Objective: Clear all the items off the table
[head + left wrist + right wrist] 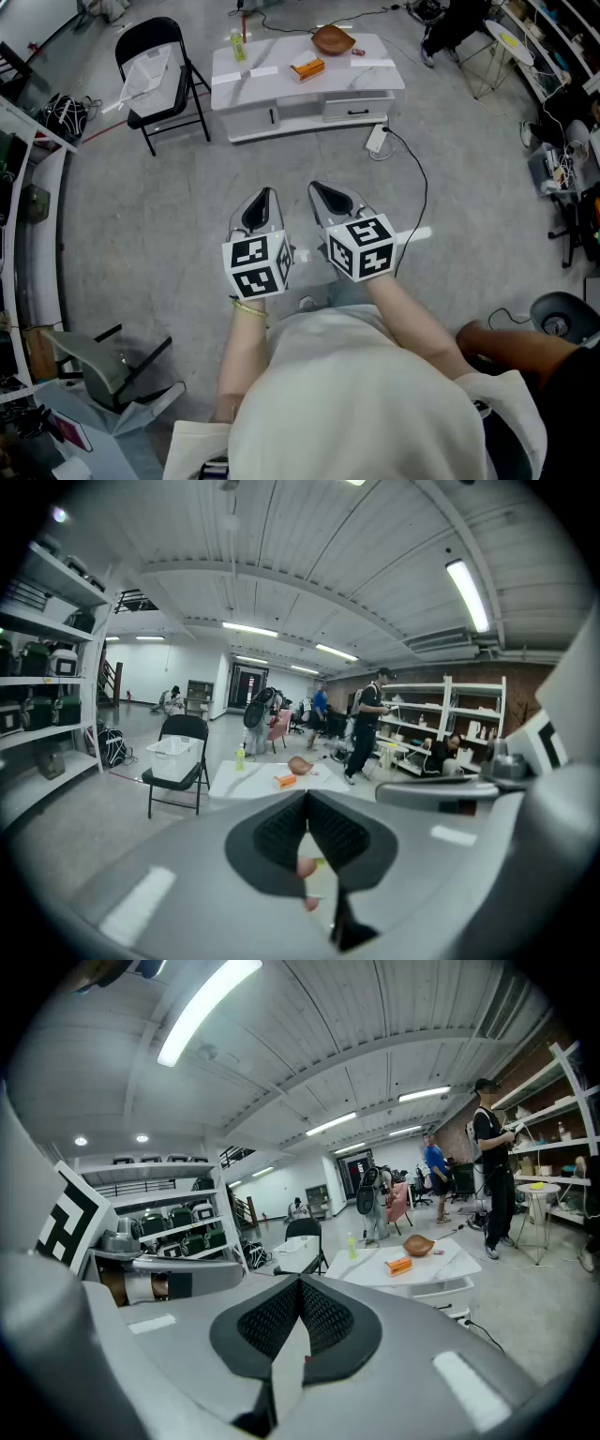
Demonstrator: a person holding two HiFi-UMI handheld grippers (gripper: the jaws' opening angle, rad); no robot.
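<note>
Here, any print on the orange box (307,68) and on the label of the green bottle (238,44) is too small to read. The low white table (370,77), well ahead of the person, bears four things: one bottle, one orange box, one brown bowl (333,40) and one small pink item (359,52). The left gripper (263,202) and the right gripper (323,195) hang side by side over the floor, well short of the table, each with its jaws pressed together on nothing.
</note>
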